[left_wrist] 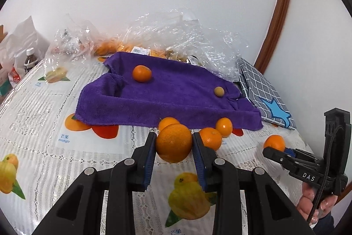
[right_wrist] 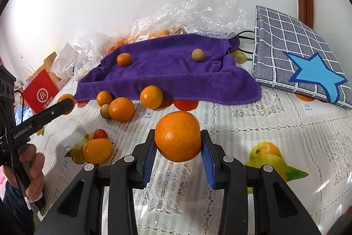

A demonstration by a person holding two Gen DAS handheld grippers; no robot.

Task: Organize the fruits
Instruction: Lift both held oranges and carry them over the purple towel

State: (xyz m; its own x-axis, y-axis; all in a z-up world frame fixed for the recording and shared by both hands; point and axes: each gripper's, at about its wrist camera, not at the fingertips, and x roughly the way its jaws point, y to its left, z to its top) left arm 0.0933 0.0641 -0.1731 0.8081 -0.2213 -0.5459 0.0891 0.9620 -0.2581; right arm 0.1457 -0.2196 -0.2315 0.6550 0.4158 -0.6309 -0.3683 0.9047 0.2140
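My left gripper (left_wrist: 174, 142) is shut on an orange (left_wrist: 173, 143), held above the table just in front of the purple towel (left_wrist: 167, 96). My right gripper (right_wrist: 178, 142) is shut on another orange (right_wrist: 177, 136); it also shows at the right of the left wrist view (left_wrist: 274, 150). On the towel lie one orange (left_wrist: 142, 73) and a small tan round fruit (left_wrist: 219, 91). Loose oranges (right_wrist: 121, 109) lie on the table along the towel's front edge, beside a small green fruit (right_wrist: 105, 111). An oval orange fruit (right_wrist: 98, 150) lies nearer.
Crumpled clear plastic bags (left_wrist: 176, 36) with more oranges sit behind the towel. A grey checked cushion with a blue star (right_wrist: 297, 58) lies at the right. A bottle (left_wrist: 29, 60) and paper bags (right_wrist: 41, 91) stand at the left. The table (left_wrist: 44, 113) has a lace fruit-print cloth.
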